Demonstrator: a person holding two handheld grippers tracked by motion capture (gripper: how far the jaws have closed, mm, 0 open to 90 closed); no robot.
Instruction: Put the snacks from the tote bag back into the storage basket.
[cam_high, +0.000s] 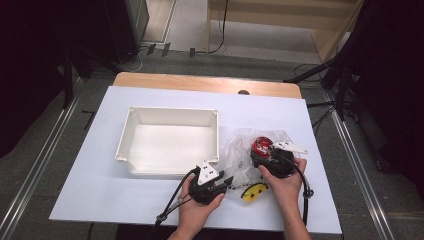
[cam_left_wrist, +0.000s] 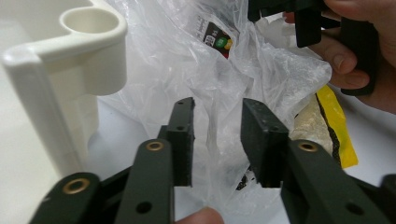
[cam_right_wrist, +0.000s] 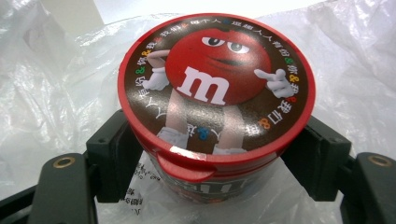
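A round candy tub (cam_right_wrist: 215, 84) with a red rim and a red cartoon figure on its brown lid stands in a crinkled clear plastic bag (cam_right_wrist: 51, 93). My right gripper (cam_right_wrist: 217, 156) is shut on the tub, one black jaw pressed to each side. From above, the tub (cam_high: 260, 145) sits in the bag (cam_high: 239, 150) right of the white bin, with the right gripper (cam_high: 262, 154) around it. My left gripper (cam_high: 229, 181) points at the bag's near edge. Its jaws (cam_left_wrist: 217, 135) stand open, and the bag's film (cam_left_wrist: 187, 60) lies just ahead without being pinched.
A white plastic bin (cam_high: 170, 111) sits left of the bag; its rounded corner (cam_left_wrist: 70, 56) is close on the left in the left gripper view. A yellow packet (cam_high: 254, 192) lies under the bag near the table's front edge. White sheet (cam_high: 100, 190) covers the table.
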